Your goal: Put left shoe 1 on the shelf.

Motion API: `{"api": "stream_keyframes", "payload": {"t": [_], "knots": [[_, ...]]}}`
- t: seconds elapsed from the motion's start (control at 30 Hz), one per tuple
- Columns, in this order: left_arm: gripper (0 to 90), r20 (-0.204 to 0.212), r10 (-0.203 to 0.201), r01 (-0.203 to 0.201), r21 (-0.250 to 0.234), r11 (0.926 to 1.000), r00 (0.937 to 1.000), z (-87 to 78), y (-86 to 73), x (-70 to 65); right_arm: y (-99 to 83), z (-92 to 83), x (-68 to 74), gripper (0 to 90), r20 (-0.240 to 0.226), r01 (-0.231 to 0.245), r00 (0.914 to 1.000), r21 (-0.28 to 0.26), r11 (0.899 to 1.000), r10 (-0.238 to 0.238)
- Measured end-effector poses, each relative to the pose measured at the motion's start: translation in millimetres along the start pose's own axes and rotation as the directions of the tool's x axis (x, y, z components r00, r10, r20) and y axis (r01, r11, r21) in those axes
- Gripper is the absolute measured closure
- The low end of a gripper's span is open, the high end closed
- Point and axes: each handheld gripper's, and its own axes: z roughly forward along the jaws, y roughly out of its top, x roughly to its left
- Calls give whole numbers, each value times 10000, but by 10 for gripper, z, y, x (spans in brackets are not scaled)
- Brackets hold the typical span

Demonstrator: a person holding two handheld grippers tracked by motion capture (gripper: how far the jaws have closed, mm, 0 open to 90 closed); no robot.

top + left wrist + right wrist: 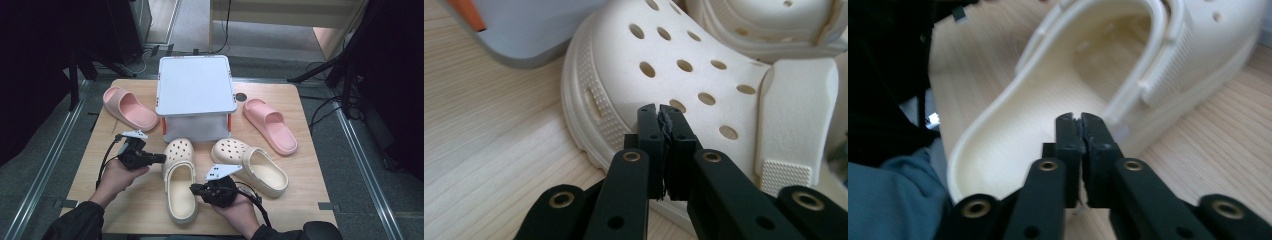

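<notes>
Your left tool [159,158] is closed with nothing between the jaws, tip right at the toe side of the near cream clog [179,177]; touch or a hair apart, can't tell. In the left gripper view the closed jaws sit over that clog's perforated upper [684,65].

Your right tool [194,189] is also closed and empty, tip at the clog's heel-side rim. The right gripper view looks along the closed jaws into the clog's open footbed [1048,100].

The clog lies flat on the desk [90,170], toe pointing at the box, between your two tools.

Container: one grey lidded box [196,85] with orange latches, lid on, contents not visible.

Count: two cream clogs, the second one [252,166] just right of the first; two pink slides, one left of the box [129,108], one right [270,124]; one box.
</notes>
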Motion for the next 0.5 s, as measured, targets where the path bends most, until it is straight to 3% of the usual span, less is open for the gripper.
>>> {"api": "stream_keyframes", "payload": {"t": [0.07,0.2,0.3,0.37,0.43,0.5], "knots": [[879,68,-14,14,37,10000,10000,20,20,-5,1,1,14,854,-72,-101,9999,-14,9999,101],[852,-136,266,-263,193,9995,9996,29,57,-26,-10,20,69,856,161,157,9997,63,9999,-158],[778,-206,178,-172,281,9995,9996,12,67,-10,-5,-23,38,843,236,15,9997,-64,10000,-13],[774,-138,48,-45,220,9997,9999,-25,101,2,-1,-48,29,836,313,-19,9995,-173,9998,24],[777,-175,174,-176,-148,9997,9997,-111,174,-11,11,-90,2,813,466,-102,9988,-336,9994,118],[778,-133,228,-230,-206,9995,9997,-161,220,-23,18,-106,-28,771,664,-253,9974,-326,9991,274]]}}
